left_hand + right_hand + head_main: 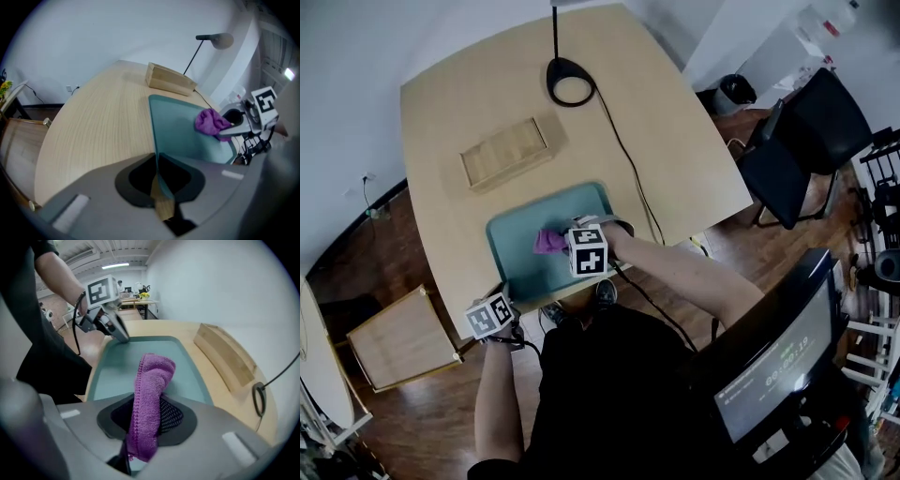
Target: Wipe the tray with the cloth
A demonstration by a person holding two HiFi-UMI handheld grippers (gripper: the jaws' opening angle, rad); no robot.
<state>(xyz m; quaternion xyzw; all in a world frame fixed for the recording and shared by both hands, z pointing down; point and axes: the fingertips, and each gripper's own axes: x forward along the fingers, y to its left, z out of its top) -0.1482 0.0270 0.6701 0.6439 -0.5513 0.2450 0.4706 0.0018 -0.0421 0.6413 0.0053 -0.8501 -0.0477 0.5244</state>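
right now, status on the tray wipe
Left tongs clamped on teal tray rim. Right tongs shut on purple cloth, over tray. Wooden box off tray.

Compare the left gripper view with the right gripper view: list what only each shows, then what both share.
Left only: the left gripper shut on the teal plastic tray's rim, close up; the right gripper from outside. Right only: the purple terry cloth pinched between that gripper's own jaws; a person's black-clad torso. Both: tray, cloth, pale wooden box, light wood table.
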